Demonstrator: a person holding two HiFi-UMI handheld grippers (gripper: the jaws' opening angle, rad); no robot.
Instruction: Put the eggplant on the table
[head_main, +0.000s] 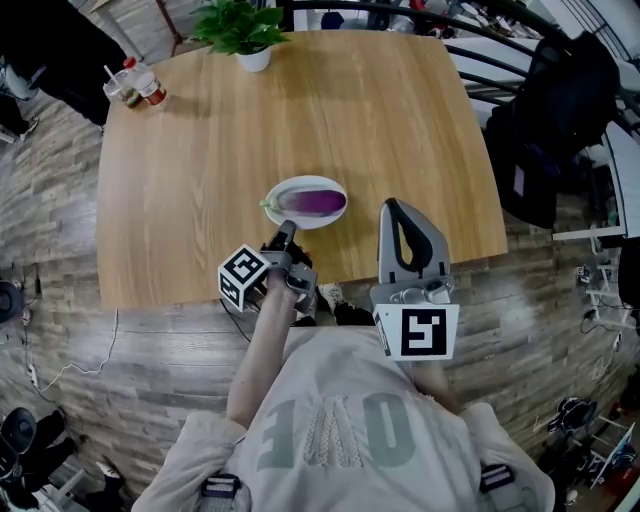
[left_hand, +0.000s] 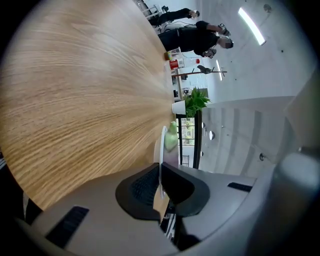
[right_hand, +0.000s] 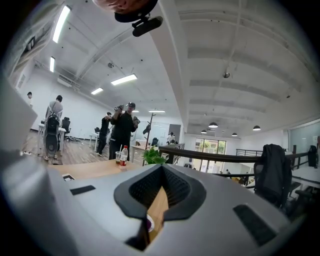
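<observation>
A purple eggplant (head_main: 320, 203) with a green cap lies on a small white plate (head_main: 284, 188) near the front edge of the wooden table (head_main: 200, 180). My left gripper (head_main: 287, 228) is rolled on its side just short of the plate's near-left rim. Its jaws are shut with nothing in them. In the left gripper view the plate (left_hand: 161, 142) stands edge-on just beyond the left gripper (left_hand: 160, 171), with the eggplant's green cap (left_hand: 171, 136) on it. My right gripper (head_main: 391, 206) hovers to the right of the plate, pointing level, jaws shut and empty. In the right gripper view the right gripper (right_hand: 162, 171) shows only a thin slit.
A potted plant (head_main: 243, 30) stands at the table's far edge, with a cup and a bottle (head_main: 135, 85) at the far-left corner. A dark chair with a jacket (head_main: 560, 110) is to the right of the table. People stand far off in the room.
</observation>
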